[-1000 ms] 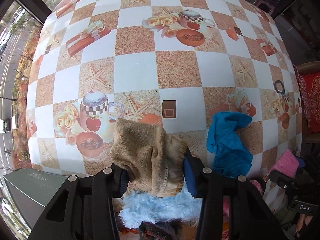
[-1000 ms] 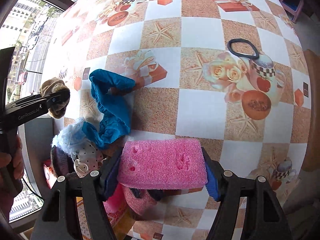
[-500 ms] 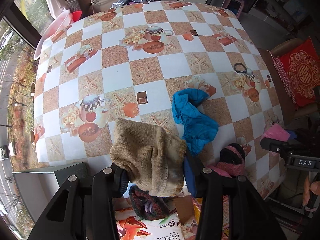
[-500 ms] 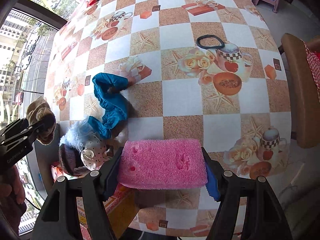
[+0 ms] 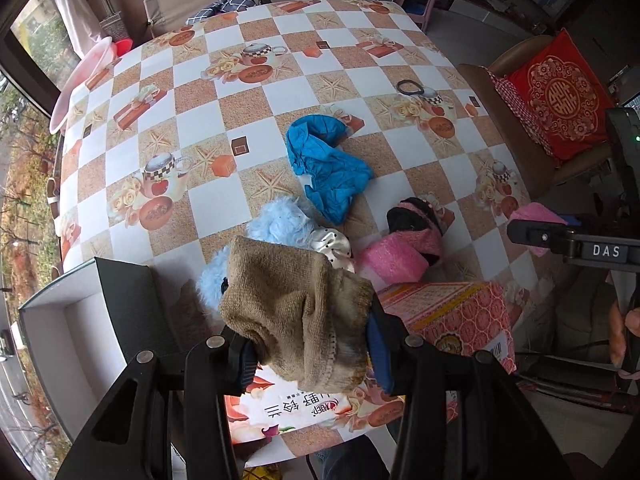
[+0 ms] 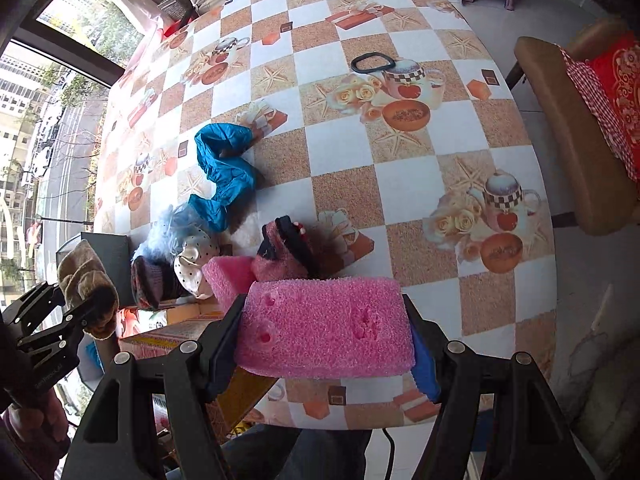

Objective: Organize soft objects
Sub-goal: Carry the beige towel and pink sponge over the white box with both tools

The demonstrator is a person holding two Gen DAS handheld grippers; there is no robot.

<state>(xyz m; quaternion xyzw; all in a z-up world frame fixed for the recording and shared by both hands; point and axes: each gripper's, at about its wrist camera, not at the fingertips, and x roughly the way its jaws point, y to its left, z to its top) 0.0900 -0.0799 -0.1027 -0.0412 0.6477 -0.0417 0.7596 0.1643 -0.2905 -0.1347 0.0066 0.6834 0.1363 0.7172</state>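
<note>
My left gripper (image 5: 310, 354) is shut on a tan knitted sock (image 5: 296, 312), held high above the table's near edge. My right gripper (image 6: 324, 354) is shut on a pink foam sponge (image 6: 326, 326), also lifted; it shows at the right of the left wrist view (image 5: 538, 216). On the table lie a blue cloth (image 5: 328, 168), a light blue fluffy item (image 5: 280, 224), a white polka-dot bow (image 5: 334, 242), a second pink sponge (image 5: 394, 260) and a pink-and-black slipper (image 5: 414, 218).
A dark open box (image 5: 72, 320) stands at the near left, a red patterned box (image 5: 448, 316) at the near edge. A black ring (image 6: 372, 63) lies far on the checked tablecloth (image 6: 360, 152). A chair with a red cushion (image 5: 560, 92) stands to the right.
Both grippers have risen and pulled back from the table with their loads, so the pile, both boxes and the table edge have come into view.
</note>
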